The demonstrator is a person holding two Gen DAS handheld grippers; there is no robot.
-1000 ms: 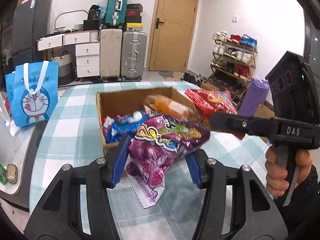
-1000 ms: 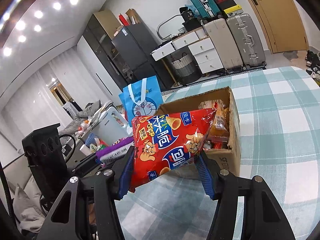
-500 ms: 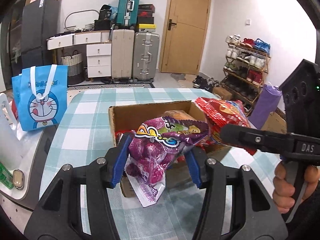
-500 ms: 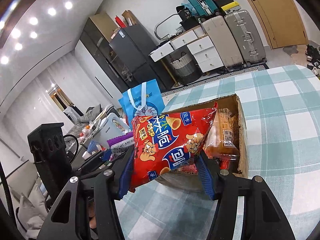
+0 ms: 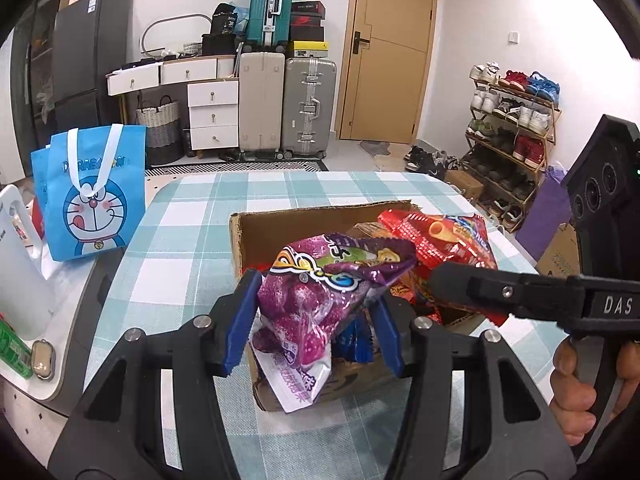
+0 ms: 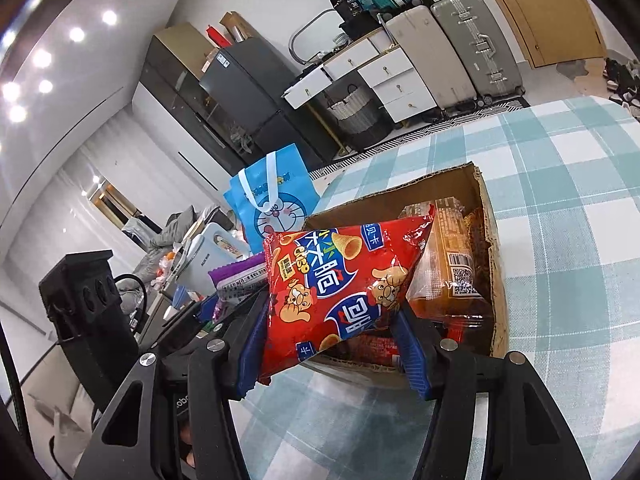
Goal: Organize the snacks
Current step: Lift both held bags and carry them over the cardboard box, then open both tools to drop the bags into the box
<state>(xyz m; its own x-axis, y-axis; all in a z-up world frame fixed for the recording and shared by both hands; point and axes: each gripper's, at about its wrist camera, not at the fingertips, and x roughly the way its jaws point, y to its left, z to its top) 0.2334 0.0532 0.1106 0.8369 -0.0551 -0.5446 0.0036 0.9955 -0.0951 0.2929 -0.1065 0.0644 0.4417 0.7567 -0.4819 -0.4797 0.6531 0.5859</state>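
Observation:
My left gripper (image 5: 314, 320) is shut on a purple snack bag (image 5: 320, 300) and holds it over the near edge of the open cardboard box (image 5: 256, 236) on the checked table. My right gripper (image 6: 332, 344) is shut on a red crisp bag (image 6: 336, 292) and holds it above the box (image 6: 486, 200); that bag also shows in the left wrist view (image 5: 444, 236), with the right gripper to its right. An orange snack pack (image 6: 452, 256) and other packets lie in the box.
A blue Doraemon tote bag (image 5: 92, 192) stands at the table's left edge, beside a white appliance (image 5: 20, 268). The checked tablecloth (image 5: 180, 240) surrounds the box. Suitcases, drawers and a shoe rack line the far walls.
Both grippers have moved towards the box with their bags. The purple bag and the red bag now hang over the box instead of short of it.

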